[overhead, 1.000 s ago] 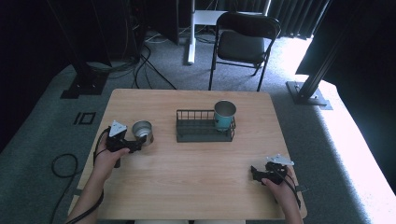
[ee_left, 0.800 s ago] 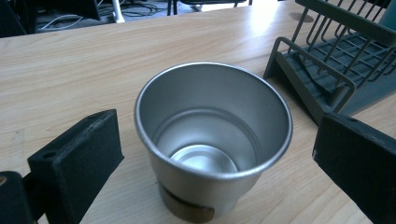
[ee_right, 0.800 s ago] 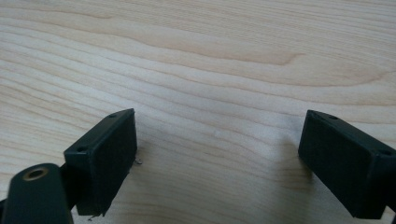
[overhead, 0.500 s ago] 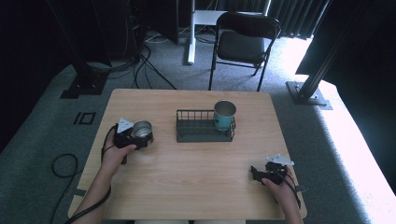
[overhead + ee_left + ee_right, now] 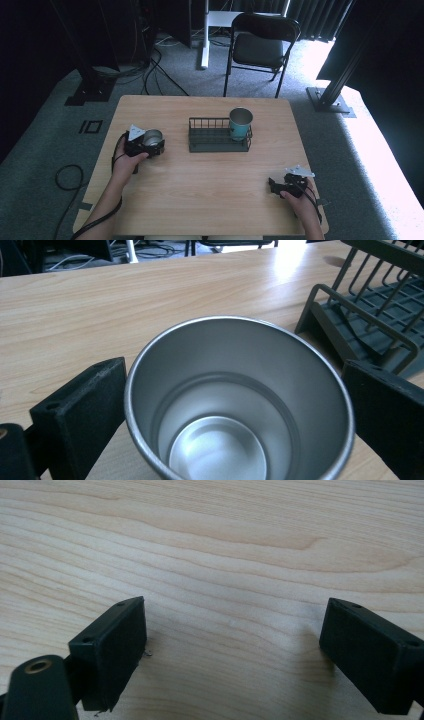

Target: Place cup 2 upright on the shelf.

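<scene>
1. The steel cup (image 5: 239, 405) sits between my left gripper's (image 5: 146, 144) jaws, mouth up and empty, at the left middle of the high view. In the left gripper view its rim spans the lower centre of the frame.
2. Those jaws flank the cup on both sides. The left jaw looks to be touching the wall; the right one stands at the rim's edge, and I cannot tell whether it presses. I read it as a grip closing on the cup, not a sure clamp.
3. I also cannot tell whether the cup rests on the table (image 5: 210, 200) or is just off it.
4. The rack (image 5: 210, 137) lies just right of the cup, at the centre of the high view; its near end post shows at the upper right of the left gripper view. A teal cup (image 5: 240, 123) stands at the rack's right end.
5. My right gripper (image 5: 280, 184) idles at the lower right, jaws spread wide over bare wood, holding nothing.
6. Risks, as I judge them: the smooth, tapered wall could slide out of a light pinch; a low carry could catch the rack's rail and tip the cup; setting it too far right could knock the teal cup.
</scene>
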